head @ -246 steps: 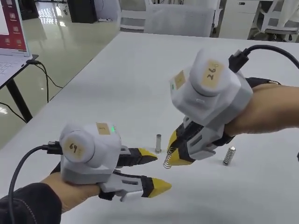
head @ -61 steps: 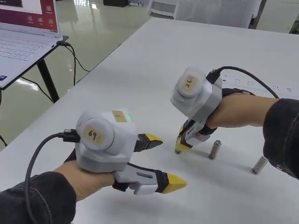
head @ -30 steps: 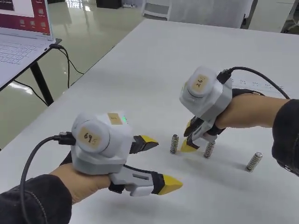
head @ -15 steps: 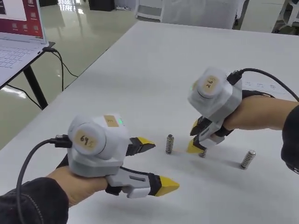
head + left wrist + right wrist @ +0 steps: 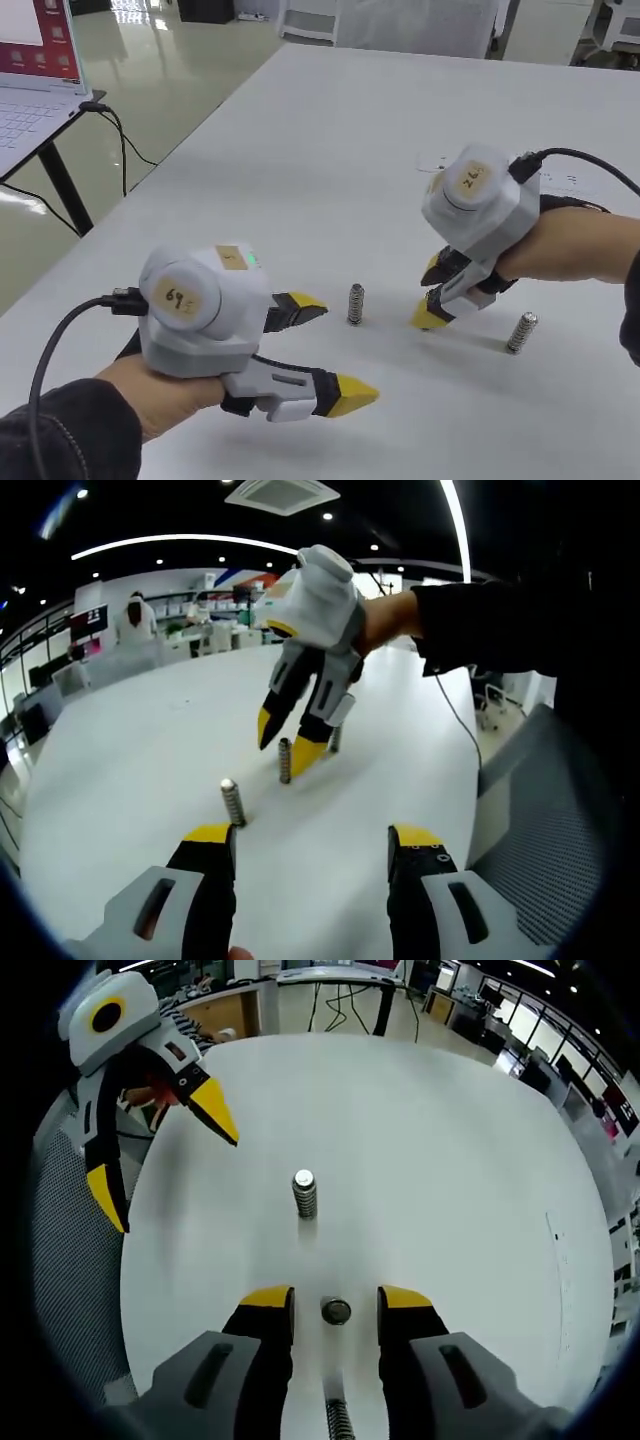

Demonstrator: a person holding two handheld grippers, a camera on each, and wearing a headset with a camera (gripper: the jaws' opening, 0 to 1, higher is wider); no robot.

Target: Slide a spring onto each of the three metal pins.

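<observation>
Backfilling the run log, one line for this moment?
springs: on left pin, middle pin, right pin | left gripper: jaws open, empty | right gripper: jaws open astride middle pin

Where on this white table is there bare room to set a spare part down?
The far half of the white table, beyond both grippers, is bare, as is the near strip beside the left gripper. It is crowded along the row of three spring-covered metal pins, where the right gripper straddles the middle pin.
</observation>
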